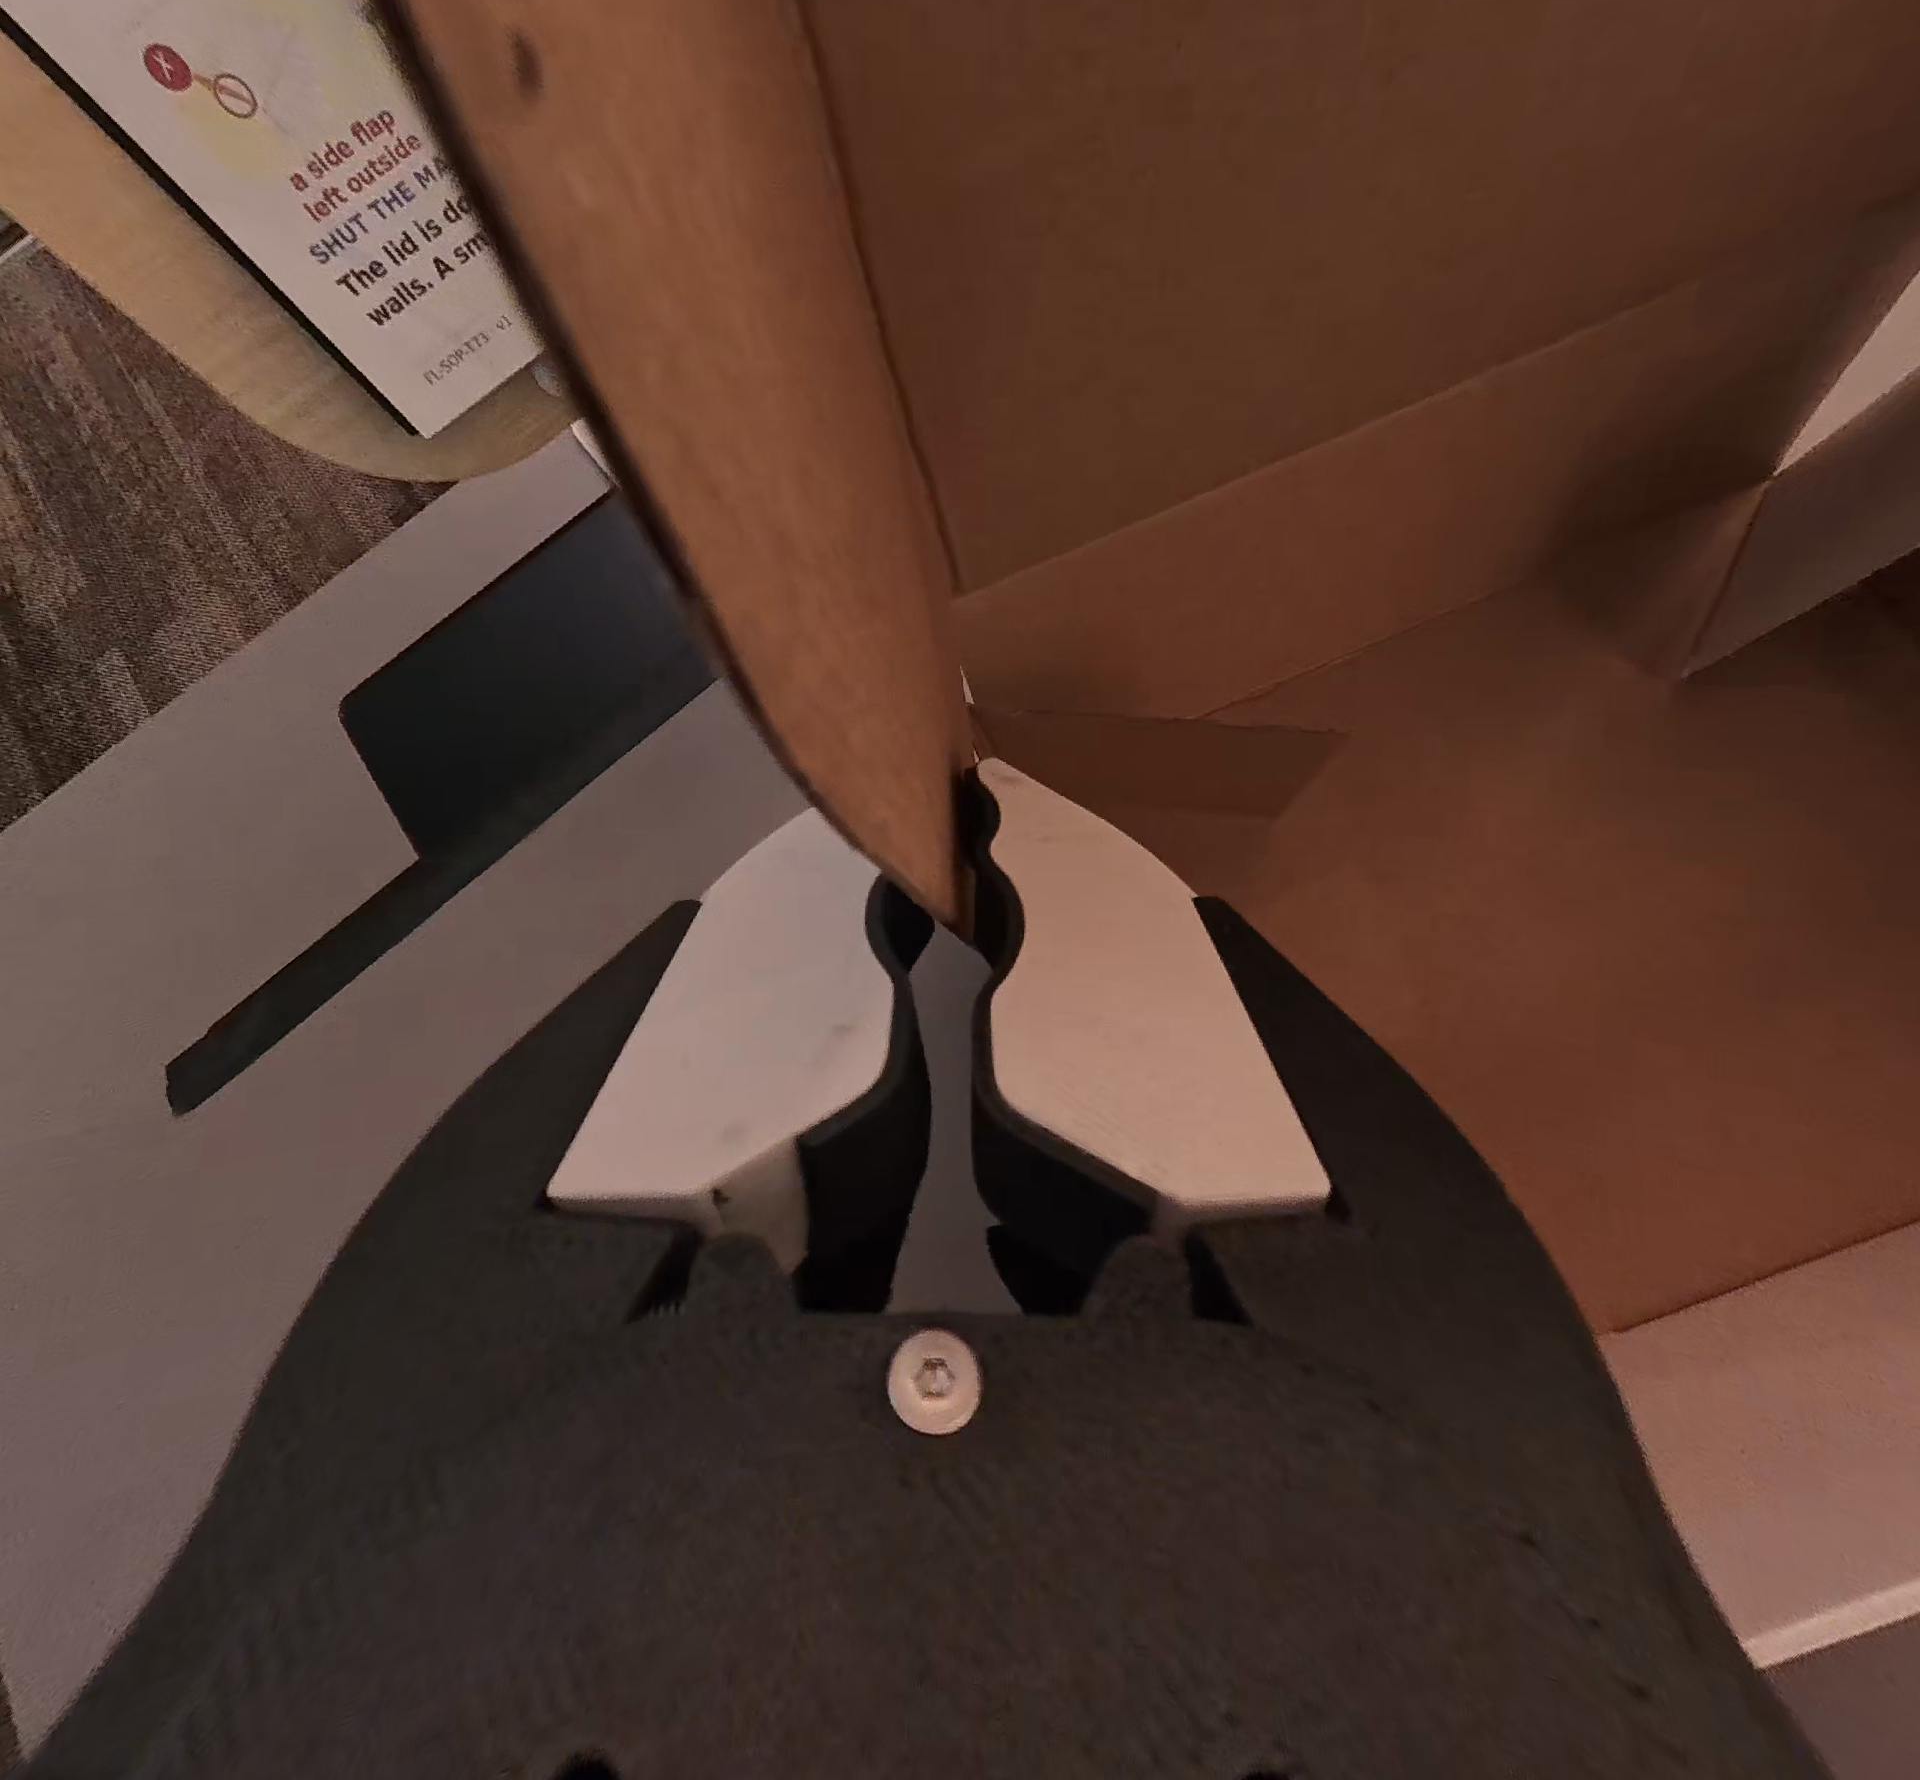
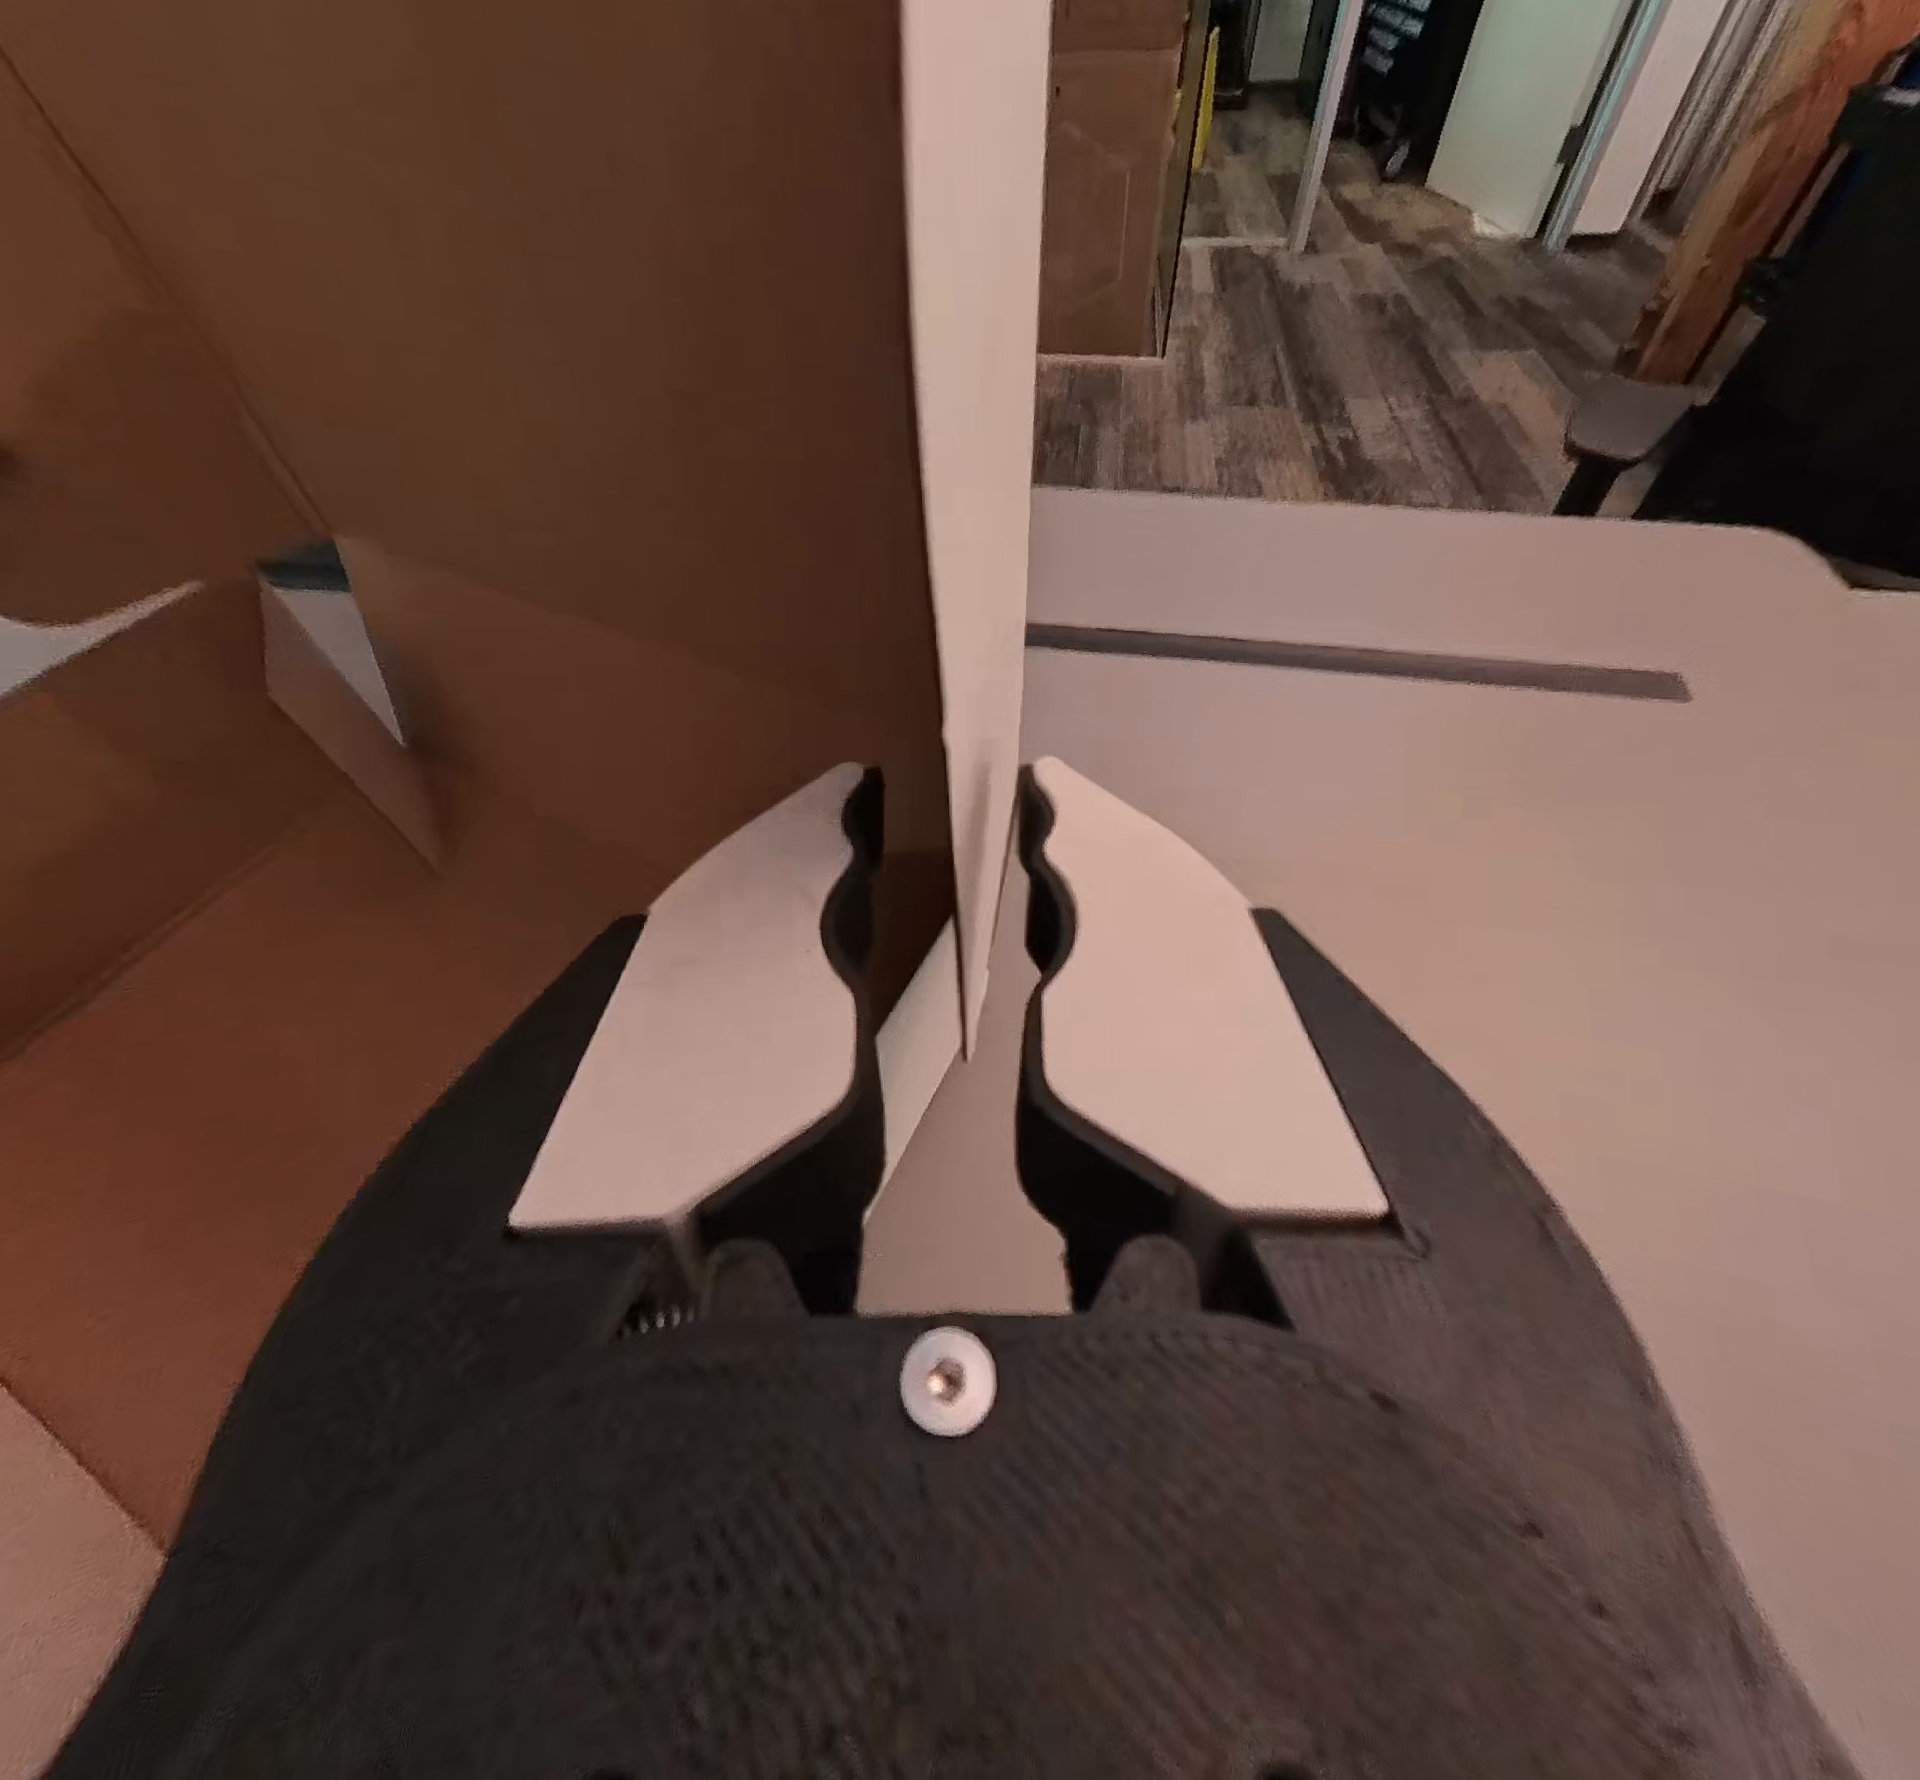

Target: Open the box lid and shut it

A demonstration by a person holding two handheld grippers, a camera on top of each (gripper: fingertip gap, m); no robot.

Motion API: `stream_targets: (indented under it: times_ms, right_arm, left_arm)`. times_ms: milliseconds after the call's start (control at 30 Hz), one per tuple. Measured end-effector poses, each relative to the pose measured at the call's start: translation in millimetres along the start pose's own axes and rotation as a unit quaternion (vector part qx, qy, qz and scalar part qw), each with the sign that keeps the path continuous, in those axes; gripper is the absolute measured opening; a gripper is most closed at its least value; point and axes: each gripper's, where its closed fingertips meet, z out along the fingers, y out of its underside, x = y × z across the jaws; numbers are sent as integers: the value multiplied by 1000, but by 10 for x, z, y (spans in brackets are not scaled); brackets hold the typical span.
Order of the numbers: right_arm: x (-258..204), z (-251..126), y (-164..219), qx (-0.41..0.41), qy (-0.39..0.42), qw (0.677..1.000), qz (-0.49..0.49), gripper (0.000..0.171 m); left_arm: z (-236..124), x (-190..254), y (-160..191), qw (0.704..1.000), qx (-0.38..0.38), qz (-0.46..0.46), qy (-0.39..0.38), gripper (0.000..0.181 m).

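The cardboard box is open, with its brown inside [image 1: 1507,951] to the right in the left wrist view. The raised lid [image 1: 1247,224] stands above it. My left gripper [image 1: 951,847] is shut on the lower edge of the lid's brown side flap [image 1: 675,328]. In the right wrist view the lid's inner face [image 2: 571,276] fills the left, and the box floor [image 2: 208,1055] lies below it. My right gripper [image 2: 951,780] straddles the lid's other side flap [image 2: 971,380], white on its outer face. The jaws stand a little apart, with a gap on the left side.
The box sits on a pale table [image 2: 1455,899] that has a dark slot [image 2: 1351,660] and a dark cut-out [image 1: 499,743]. A printed sheet [image 1: 343,203] stands at the far left. Beyond the table's edge are carpet, a large cardboard box [image 2: 1117,120] and a dark chair [image 2: 1818,380].
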Motion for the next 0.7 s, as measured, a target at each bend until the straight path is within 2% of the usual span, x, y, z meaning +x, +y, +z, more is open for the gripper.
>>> stream_targets:
  times_ms: [33,133,367,433,500,700]
  right_arm:
    - [-31,24,41,-13,-13,1000,-2,10]
    - [16,24,11,-37,6,999,-7,5]
    - [48,51,-76,-123,3,992,24,3]
    - [71,72,-70,-138,9,990,22,2]
    - [87,91,-59,-142,15,990,21,3]
    - [98,111,-25,-126,12,991,33,3]
  left_arm:
    - [-7,8,-1,1000,0,2,-1,2]
    - [-40,25,5,1000,-6,8,-3,3]
    - [-44,18,-21,1000,11,10,10,7]
    - [1,60,4,1000,5,2,27,17]
    - [58,93,36,999,-3,-6,42,24]
    - [253,137,125,997,-21,-18,69,26]
